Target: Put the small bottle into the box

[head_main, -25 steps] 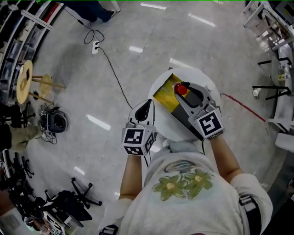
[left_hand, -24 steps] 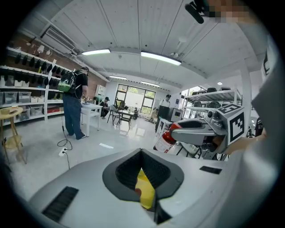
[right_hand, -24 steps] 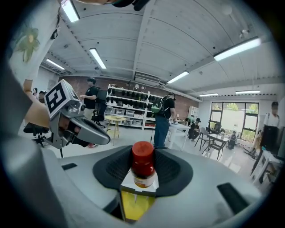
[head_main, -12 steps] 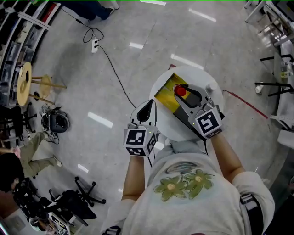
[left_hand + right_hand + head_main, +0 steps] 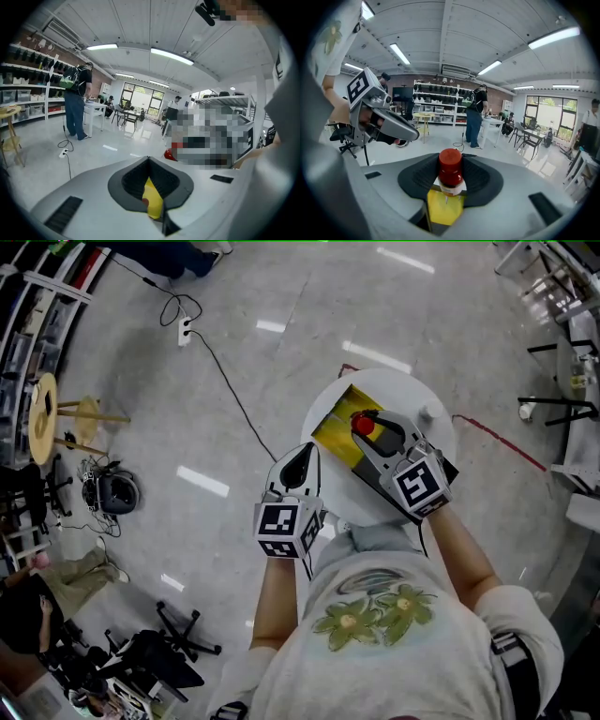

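Observation:
The small bottle (image 5: 362, 425), red-capped with a pale label, hangs upright in my right gripper (image 5: 367, 427), which is shut on it. It is above the yellow and black box (image 5: 335, 434) lying on the small round white table (image 5: 412, 395). In the right gripper view the bottle (image 5: 451, 174) stands between the dark pads, with the yellow box (image 5: 442, 209) right beneath it. My left gripper (image 5: 300, 457) hovers at the table's left edge, shut and holding nothing. In the left gripper view only a sliver of the yellow box (image 5: 153, 204) shows past its jaws.
A small white object (image 5: 429, 415) sits on the table's right side. On the floor lie a cable with a power strip (image 5: 183, 331), a red tape line (image 5: 497, 442), a wooden stool (image 5: 42, 413) and black chair bases (image 5: 173, 648). A person (image 5: 477, 117) stands farther off by the shelves.
My right gripper has sunk a little toward the box with the bottle still in it. The left gripper has hardly shifted beside the table.

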### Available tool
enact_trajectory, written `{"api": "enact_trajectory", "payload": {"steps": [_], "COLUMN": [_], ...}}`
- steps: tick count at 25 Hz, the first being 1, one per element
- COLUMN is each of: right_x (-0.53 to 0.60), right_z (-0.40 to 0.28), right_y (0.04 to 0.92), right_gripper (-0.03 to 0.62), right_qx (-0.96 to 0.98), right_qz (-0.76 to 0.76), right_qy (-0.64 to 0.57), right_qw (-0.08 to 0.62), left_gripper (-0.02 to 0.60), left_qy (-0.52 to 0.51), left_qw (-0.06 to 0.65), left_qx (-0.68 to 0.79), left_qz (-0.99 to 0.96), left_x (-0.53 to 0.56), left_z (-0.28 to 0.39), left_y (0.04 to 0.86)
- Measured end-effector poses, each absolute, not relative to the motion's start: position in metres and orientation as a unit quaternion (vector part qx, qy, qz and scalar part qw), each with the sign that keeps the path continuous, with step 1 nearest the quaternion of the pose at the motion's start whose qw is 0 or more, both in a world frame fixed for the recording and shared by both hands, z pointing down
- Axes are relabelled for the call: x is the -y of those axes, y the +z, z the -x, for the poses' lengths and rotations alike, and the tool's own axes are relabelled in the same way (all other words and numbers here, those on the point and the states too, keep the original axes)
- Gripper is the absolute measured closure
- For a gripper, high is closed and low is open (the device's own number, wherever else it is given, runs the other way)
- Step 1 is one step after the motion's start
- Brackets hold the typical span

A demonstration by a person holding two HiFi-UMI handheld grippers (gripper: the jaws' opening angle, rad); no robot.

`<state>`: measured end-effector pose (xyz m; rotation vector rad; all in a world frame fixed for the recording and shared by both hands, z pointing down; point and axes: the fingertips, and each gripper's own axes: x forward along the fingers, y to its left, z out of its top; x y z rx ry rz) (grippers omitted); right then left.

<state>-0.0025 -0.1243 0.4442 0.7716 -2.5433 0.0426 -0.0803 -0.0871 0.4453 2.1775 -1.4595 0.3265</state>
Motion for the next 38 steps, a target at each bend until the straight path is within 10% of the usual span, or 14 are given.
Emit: {"api": "enact_trajectory", "payload": {"steps": [38], "right_x": [0.139], "right_z": [0.019], "right_y": [0.519], "right_gripper": [0.441], "right_qx": [0.918], "right_qz": [-0.256], "right_qy": [0.056], "right_qw": [0.299], "left_gripper": [0.581], "left_qy": [0.136], "left_qw": [0.287], "left_qx": [0.521], "left_qz": [-0.792], "left_x": [0.101], "left_z": [0.085], "left_y": [0.480]}}
